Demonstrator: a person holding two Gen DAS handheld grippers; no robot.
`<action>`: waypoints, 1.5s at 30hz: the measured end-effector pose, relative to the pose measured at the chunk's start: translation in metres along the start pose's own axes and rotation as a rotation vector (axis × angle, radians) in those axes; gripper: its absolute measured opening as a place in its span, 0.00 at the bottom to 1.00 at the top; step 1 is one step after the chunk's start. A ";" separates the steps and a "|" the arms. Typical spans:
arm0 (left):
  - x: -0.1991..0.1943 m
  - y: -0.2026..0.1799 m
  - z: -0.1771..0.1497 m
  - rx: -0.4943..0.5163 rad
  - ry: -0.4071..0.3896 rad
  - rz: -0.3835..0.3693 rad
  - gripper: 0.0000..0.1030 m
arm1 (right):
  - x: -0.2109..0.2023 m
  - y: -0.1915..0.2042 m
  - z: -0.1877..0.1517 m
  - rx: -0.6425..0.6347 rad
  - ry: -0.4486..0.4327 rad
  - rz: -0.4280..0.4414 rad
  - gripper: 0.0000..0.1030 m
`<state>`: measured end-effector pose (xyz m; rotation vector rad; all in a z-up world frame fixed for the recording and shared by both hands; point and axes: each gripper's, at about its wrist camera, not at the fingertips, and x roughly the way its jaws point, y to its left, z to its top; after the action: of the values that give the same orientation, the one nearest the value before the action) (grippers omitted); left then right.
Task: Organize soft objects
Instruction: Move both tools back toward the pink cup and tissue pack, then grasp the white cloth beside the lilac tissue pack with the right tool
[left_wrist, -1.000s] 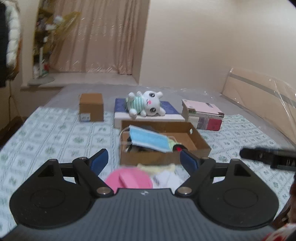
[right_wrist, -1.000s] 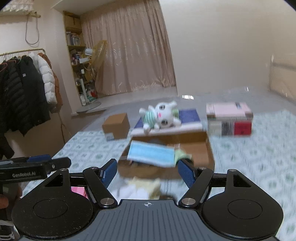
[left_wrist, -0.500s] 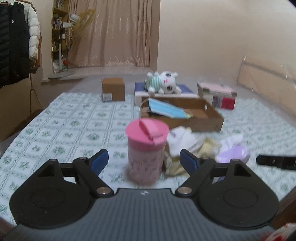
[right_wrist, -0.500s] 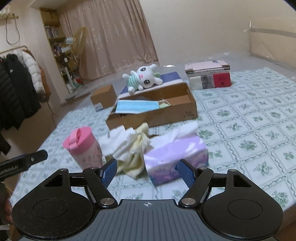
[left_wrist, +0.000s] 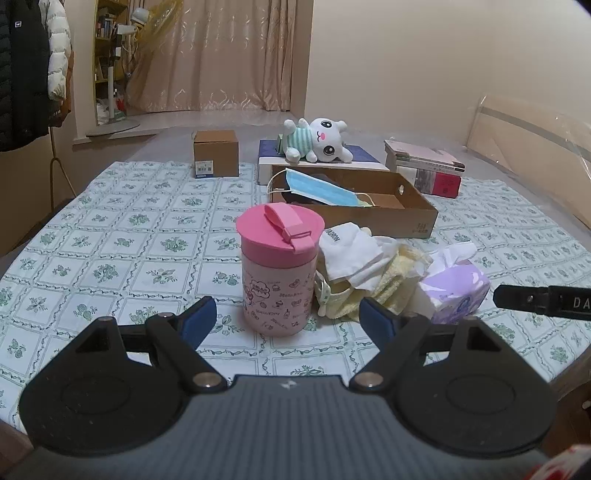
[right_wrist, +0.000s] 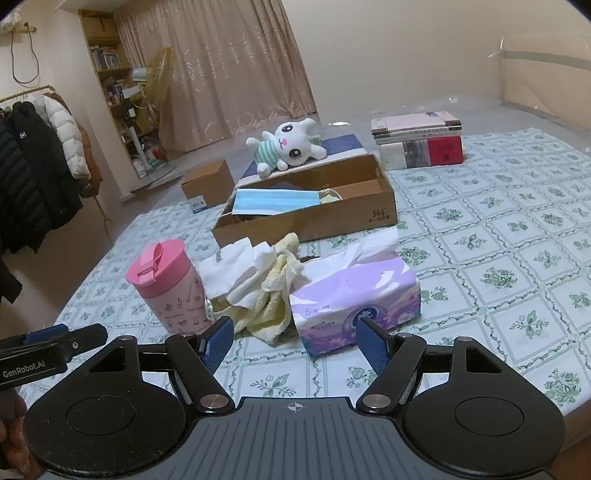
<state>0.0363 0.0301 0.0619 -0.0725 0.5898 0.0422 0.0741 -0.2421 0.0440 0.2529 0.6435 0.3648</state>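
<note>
From the left wrist, the left claw (left_wrist: 287, 319) hangs with its blue pads apart and nothing between them. Just ahead a smooth pink tumbler (left_wrist: 279, 273) with a flip lid stands upright on the bed's flower-printed cover (left_wrist: 122, 254). Touching the tumbler's right side is the task's heap: crumpled white cloths (left_wrist: 352, 251) lying over a nubbly yellow towel (left_wrist: 391, 280), with a glossy purple tissue pack (left_wrist: 456, 291) against it. Behind lies a shallow cardboard tray (left_wrist: 413, 218) with a pleated blue face mask (left_wrist: 325, 190) draped over its rim, then a plush white rabbit (left_wrist: 317, 144) in a striped shirt lying on a flat box. The other claw's black tip enters at the right edge.

From the right wrist, the right claw (right_wrist: 295, 341) is likewise spread and empty, pointing at the tissue pack (right_wrist: 354, 299), whose long printed face and torn top sheet show here. The heap (right_wrist: 258, 284) sits between pack and tumbler (right_wrist: 168, 286). Only this view shows a hand (right_wrist: 11, 439) at the lower left.
</note>
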 end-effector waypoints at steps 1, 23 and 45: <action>0.002 0.000 0.000 -0.004 0.002 0.000 0.80 | 0.002 0.001 0.001 -0.001 0.002 0.004 0.71; 0.063 0.039 0.005 -0.054 0.033 0.058 0.80 | 0.115 0.042 0.038 -0.099 0.030 0.077 0.62; 0.098 0.052 -0.010 -0.089 0.107 0.039 0.80 | 0.179 0.055 0.030 -0.258 0.087 -0.004 0.10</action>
<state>0.1087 0.0827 -0.0037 -0.1507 0.6967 0.1033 0.2116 -0.1232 -0.0101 -0.0104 0.6750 0.4525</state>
